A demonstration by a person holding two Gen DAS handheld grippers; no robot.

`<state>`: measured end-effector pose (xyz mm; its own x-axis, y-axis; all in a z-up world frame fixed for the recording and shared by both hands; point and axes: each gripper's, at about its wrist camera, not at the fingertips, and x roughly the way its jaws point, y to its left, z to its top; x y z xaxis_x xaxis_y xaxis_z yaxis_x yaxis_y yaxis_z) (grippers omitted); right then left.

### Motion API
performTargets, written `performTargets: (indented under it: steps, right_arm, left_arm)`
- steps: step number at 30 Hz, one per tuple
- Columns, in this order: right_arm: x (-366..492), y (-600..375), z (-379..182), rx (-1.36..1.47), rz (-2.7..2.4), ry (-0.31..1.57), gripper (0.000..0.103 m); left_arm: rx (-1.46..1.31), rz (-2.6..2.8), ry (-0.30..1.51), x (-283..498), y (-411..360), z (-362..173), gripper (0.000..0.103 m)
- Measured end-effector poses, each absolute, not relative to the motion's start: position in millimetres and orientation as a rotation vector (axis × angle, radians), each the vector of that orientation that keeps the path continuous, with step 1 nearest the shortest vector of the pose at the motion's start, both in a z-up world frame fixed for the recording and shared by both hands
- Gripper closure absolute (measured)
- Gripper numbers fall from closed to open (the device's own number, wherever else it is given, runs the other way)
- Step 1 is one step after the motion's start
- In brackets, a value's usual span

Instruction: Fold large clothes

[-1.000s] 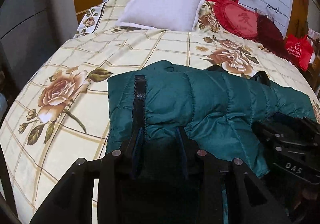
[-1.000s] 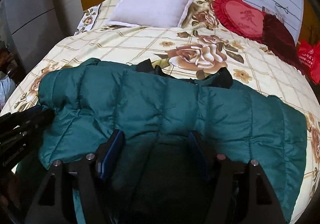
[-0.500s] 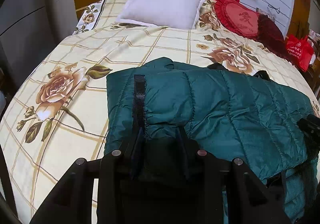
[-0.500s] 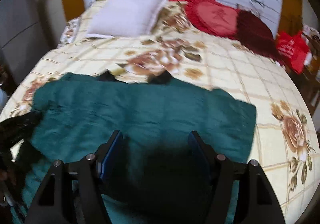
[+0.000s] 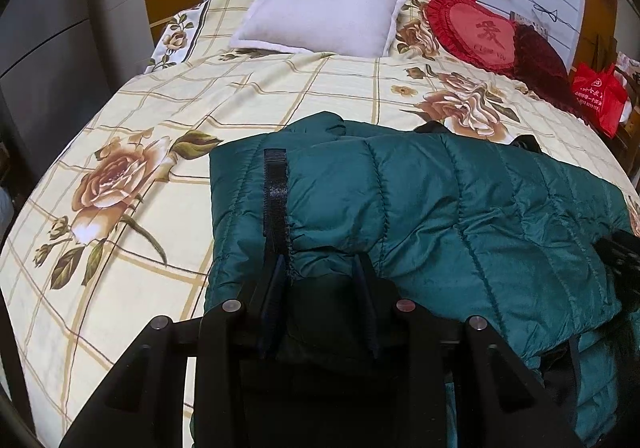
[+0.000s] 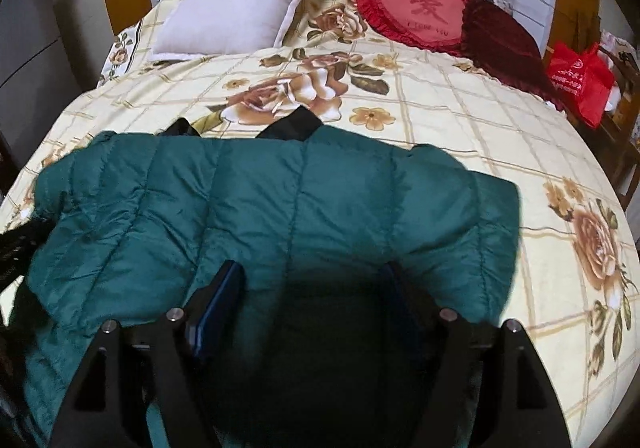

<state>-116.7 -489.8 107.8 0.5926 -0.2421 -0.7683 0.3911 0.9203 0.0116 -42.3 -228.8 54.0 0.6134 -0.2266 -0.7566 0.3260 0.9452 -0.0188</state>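
On the bed [image 5: 240, 95], a teal puffer jacket [image 5: 420, 207] lay spread across the near half of the flowered cover, folded over itself, its near edge hanging toward the foot. The left gripper [image 5: 320, 272] pointed steeply down at the jacket's left end, beside a dark strap [image 5: 276, 183]; a bunched fold of the teal fabric sat between its fingers and looked pinched there. The right gripper [image 6: 316, 280] tilted down at about the same slant over the jacket's right portion, its jaws opening, wide apart, with fabric lying between them but not pressed by the pads. A white pillow [image 6: 236, 7], a red heart cushion [image 6: 416, 11] and a dark red cushion [image 6: 500, 39] sat at the head, well apart from the jacket.
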Motion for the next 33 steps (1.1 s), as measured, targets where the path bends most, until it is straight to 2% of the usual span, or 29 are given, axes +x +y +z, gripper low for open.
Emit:
performTargets:
  steps: [5,14,20,33]
  right_arm:
    - [-151,-479,127,0.147,-0.383,0.811,0.027]
    - [-149,-495,90,0.177,-0.408,0.896,0.026]
    - [-167,-494,106,0.234,-0.407,0.864,0.026]
    - [-277,-472,140,0.289,-0.376,0.878,0.021]
  left_arm:
    - [0.125,-0.317,0.849,-43,-229,52,0.053]
    - [0.141,-0.312,0.832,-46,-231,51,0.053]
    - [0.144,-0.310,0.829,-55,-229,58,0.053]
    - [0.140,-0.346,0.796,-137,-188,90,0.053]
